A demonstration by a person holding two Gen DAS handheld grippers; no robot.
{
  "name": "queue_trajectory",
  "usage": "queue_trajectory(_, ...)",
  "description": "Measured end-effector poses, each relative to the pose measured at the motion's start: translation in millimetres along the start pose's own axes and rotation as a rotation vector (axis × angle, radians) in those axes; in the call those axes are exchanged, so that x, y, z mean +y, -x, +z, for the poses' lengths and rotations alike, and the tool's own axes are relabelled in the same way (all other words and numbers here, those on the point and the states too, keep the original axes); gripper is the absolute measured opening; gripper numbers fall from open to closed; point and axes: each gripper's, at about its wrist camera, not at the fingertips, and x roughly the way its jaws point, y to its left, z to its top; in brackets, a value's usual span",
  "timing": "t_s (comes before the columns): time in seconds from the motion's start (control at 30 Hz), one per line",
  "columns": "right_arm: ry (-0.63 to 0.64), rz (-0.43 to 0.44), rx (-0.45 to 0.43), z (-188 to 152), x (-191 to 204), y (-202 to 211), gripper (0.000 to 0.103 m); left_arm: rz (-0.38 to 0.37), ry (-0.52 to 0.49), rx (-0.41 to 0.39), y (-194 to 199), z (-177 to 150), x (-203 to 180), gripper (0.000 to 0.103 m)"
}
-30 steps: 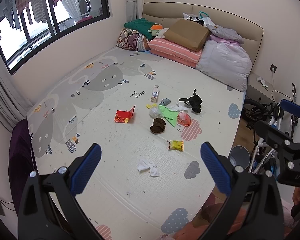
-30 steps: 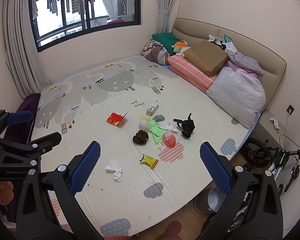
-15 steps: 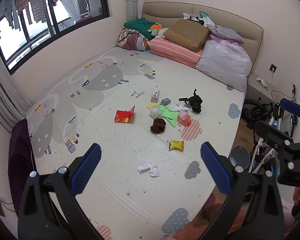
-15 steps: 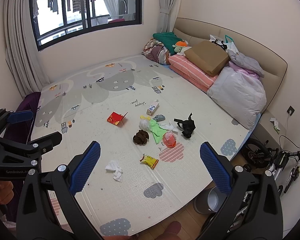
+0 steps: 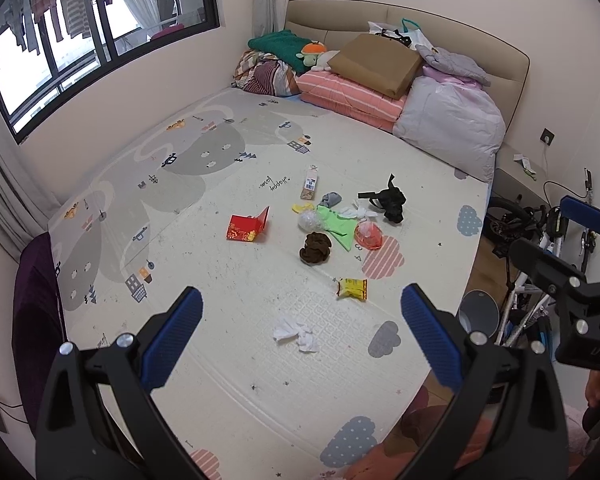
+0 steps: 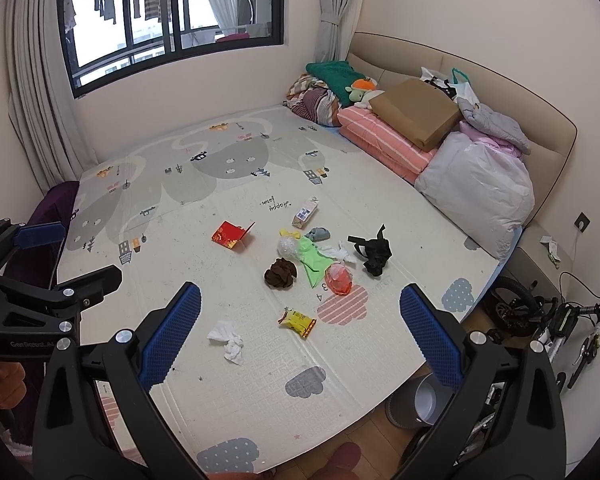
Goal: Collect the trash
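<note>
Both the left tool (image 5: 300, 336) and right tool (image 6: 300, 336) gape apart, empty. A grey bin (image 6: 424, 400), lower right beside the mat (image 6: 228, 408), looks empty; a tissue (image 6: 228, 340) lies mid-frame.

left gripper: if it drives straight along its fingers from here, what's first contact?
Likely the crumpled white tissue on the play mat. It lies between the open fingers of the left gripper, nearest along that line, with nothing in between. Depth is unclear in the fisheye view; a slight offset would land on bare mat beside it.
</note>
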Motion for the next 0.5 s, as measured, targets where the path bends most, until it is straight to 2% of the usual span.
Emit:
queue_trajectory(0.27,0.021,0.007,0.068,-4.0,-9.4,-43.2,0.097,-0.004,0.014,0.066,-35.3,-9.4,9.8,0.099)
queue_trajectory(0.5,0.037,0.045,0.131,-11.2,-18.9,-98.8,0.097,0.008,0.045,0.14,-86.4,-11.8,14.0,0.099)
